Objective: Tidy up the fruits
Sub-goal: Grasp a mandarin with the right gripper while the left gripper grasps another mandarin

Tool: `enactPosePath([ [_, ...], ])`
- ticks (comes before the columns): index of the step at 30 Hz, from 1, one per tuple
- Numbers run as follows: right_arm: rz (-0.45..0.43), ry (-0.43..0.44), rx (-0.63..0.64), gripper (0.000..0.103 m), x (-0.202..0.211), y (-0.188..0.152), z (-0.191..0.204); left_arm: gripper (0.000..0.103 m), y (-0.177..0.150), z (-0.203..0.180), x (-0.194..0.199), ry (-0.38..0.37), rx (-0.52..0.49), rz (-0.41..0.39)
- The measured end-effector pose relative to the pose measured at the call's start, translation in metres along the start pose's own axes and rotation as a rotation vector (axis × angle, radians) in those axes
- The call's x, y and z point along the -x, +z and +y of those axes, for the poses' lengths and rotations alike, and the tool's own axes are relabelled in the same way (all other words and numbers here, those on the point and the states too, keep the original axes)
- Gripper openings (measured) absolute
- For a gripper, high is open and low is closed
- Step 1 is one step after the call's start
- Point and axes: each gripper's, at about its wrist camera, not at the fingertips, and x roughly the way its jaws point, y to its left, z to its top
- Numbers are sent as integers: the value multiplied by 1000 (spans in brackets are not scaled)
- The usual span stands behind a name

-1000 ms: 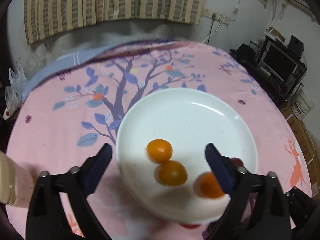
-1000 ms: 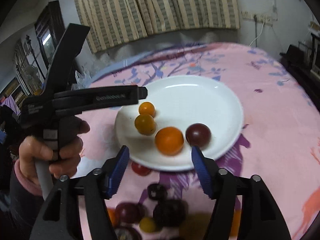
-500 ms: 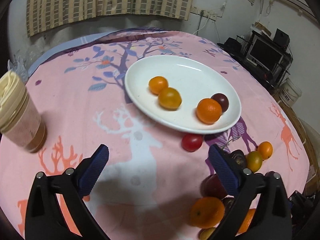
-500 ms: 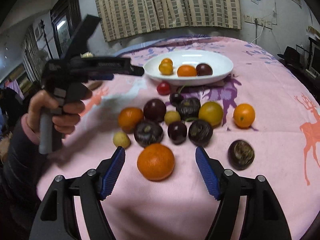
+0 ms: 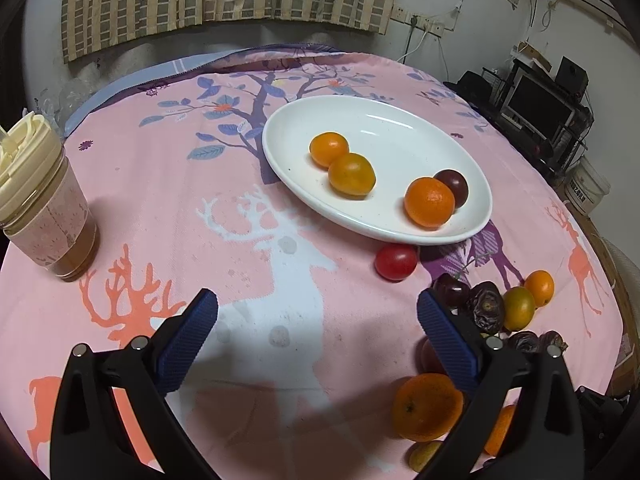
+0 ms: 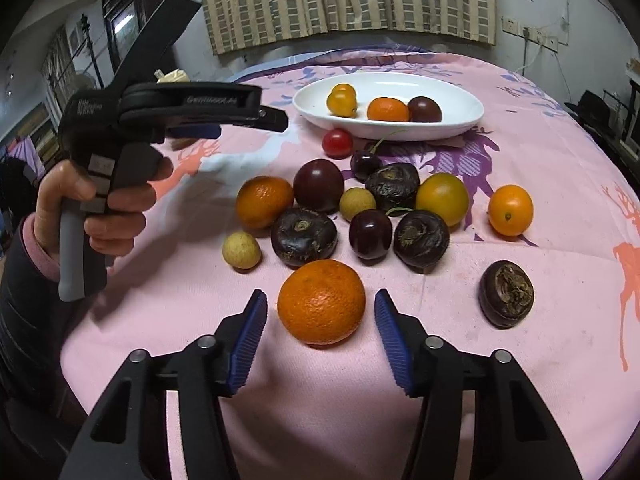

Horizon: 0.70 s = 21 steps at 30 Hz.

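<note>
Right gripper (image 6: 320, 320) angled down, fingers narrowing around the near orange (image 6: 321, 301), not touching. Left gripper (image 5: 318, 326) angled down, fingers wide, empty. White plate (image 6: 460, 118): four fruits.

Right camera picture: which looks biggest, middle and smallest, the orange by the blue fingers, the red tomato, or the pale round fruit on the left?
1. Orange, though it is nearest the camera, which inflates it.
2. Pale round fruit.
3. Red tomato, unsure: it lies farther back, so they may be similar.
</note>
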Motion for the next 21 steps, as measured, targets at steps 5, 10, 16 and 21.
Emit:
enactPosePath([
  [5,4,22,-33,42,-1,0,-6,98,0,0,0,-2,-5,3],
  [10,-85,75,-195,42,12,-2,-35,98,-7,-5,8,-143,-76,39],
  [16,-64,121,-267,42,8,-7,-48,85,-38,-26,22,-313,-224,54],
  [21,-54,117,-246,42,6,-6,-44,63,-49,-31,14,-329,-236,103],
])
